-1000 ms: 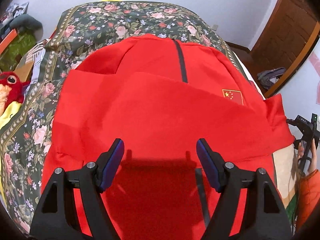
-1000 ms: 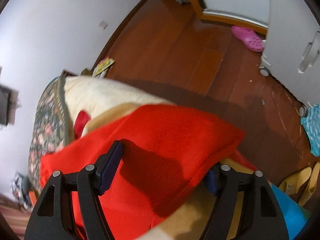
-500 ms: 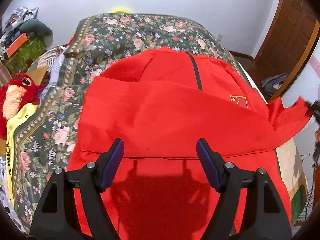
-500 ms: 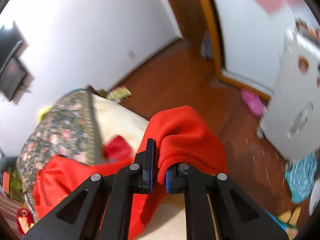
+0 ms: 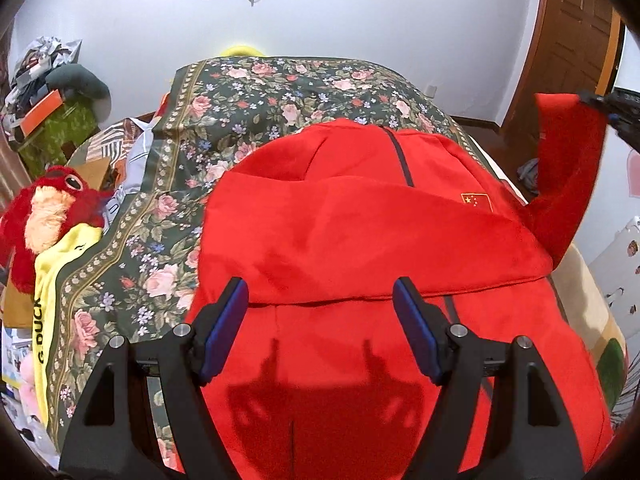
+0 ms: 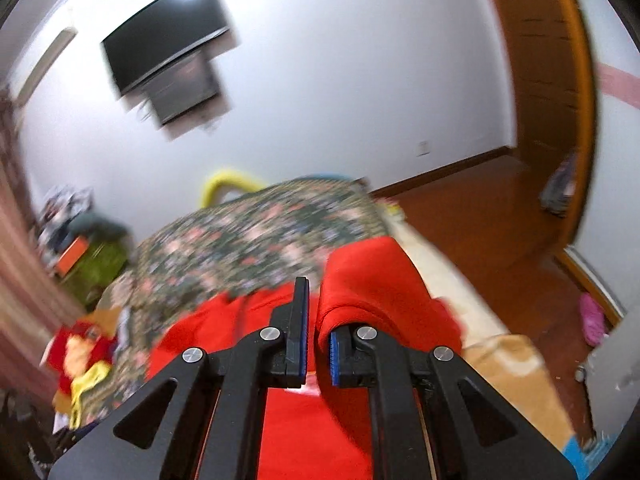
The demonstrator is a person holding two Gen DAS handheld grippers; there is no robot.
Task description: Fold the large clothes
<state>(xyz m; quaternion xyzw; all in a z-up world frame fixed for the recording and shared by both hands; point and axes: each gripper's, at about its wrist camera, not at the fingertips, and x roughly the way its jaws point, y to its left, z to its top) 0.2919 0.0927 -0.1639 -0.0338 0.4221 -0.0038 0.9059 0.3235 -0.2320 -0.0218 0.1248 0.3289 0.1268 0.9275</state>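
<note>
A red jacket point(image 5: 372, 248) lies spread across a floral bedspread point(image 5: 248, 104), one sleeve point(image 5: 568, 168) lifted off the bed's right side. The right gripper point(image 6: 318, 344) is clamped on that sleeve, cloth bunched over its fingers. The left gripper point(image 5: 320, 320) hovers above the jacket, fingers spread wide and gripping nothing. A red plush toy point(image 5: 48, 212) sits beside the bed.

Soft, matt fleece jacket point(image 5: 360, 240) (red) lies on smooth printed cloth bedspread point(image 5: 248, 96); glossy wooden floor point(image 6: 500, 216).

A red plush toy point(image 5: 48, 208) lies beside the floral bedspread point(image 5: 256, 92), below a wall-mounted television point(image 6: 164, 36).
</note>
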